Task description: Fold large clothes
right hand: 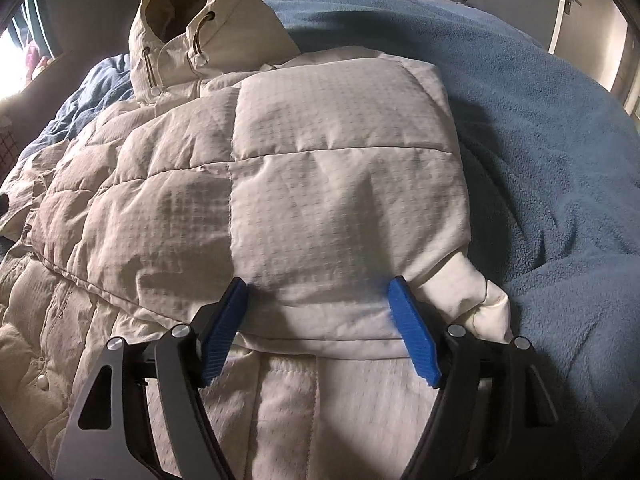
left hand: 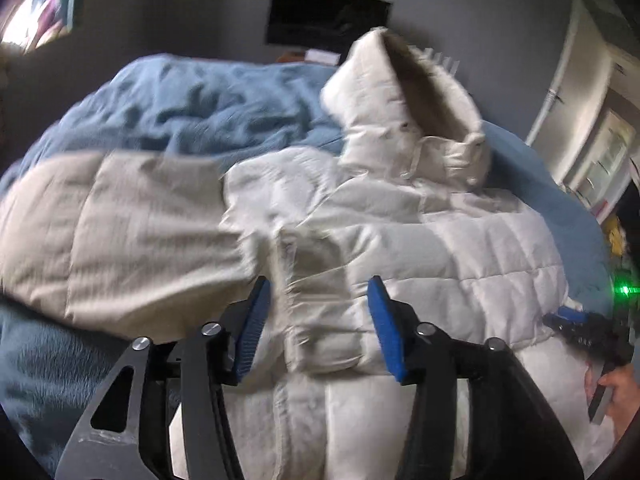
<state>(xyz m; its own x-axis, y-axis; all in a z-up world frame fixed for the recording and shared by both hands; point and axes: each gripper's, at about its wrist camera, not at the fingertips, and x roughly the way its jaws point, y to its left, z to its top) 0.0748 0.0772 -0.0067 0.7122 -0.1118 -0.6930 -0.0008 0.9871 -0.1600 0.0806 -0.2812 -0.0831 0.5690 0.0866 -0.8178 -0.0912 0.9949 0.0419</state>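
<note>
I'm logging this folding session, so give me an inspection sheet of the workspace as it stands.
Surface: bed under a blue fleece blanket, rumpled.
Job's things: white quilted hooded jacket lying on the blanket, hood standing up, one side folded over the body.
Clutter: nothing seen.
Grippers: left gripper open over the jacket; right gripper open, fabric between its pads but not pinched.
Cables: nothing seen.
Surroundings: grey wall, dark screen, white door.
</note>
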